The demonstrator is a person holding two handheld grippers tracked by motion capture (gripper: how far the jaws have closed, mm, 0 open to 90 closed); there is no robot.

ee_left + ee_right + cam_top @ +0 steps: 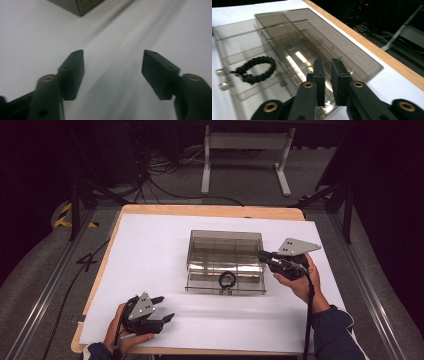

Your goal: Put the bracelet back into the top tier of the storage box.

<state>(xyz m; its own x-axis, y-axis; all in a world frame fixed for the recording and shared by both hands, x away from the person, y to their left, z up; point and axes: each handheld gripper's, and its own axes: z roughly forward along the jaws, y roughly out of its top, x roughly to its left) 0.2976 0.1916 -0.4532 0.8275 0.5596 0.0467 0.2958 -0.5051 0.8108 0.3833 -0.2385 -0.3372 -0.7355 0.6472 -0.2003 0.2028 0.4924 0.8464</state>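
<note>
Box: smoked, see-through plastic drawer box [225,251], low and rectangular, standing flat near the middle of the white-covered worktop [150,250].
Drawer: the lowest drawer [200,288] is pulled out toward the person; inner dividers show through the walls.
Bracelet: a black braided cord bracelet [227,280] lies flat as a loop in the open drawer, near its front edge.

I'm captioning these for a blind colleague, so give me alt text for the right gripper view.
The right gripper, its two black jaws nearly closed with a thin gap, points at a smoky clear plastic drawer box on a white table cover. A black braided bracelet lies in the pulled-out drawer at left, and the wooden table edge runs at right.
</note>
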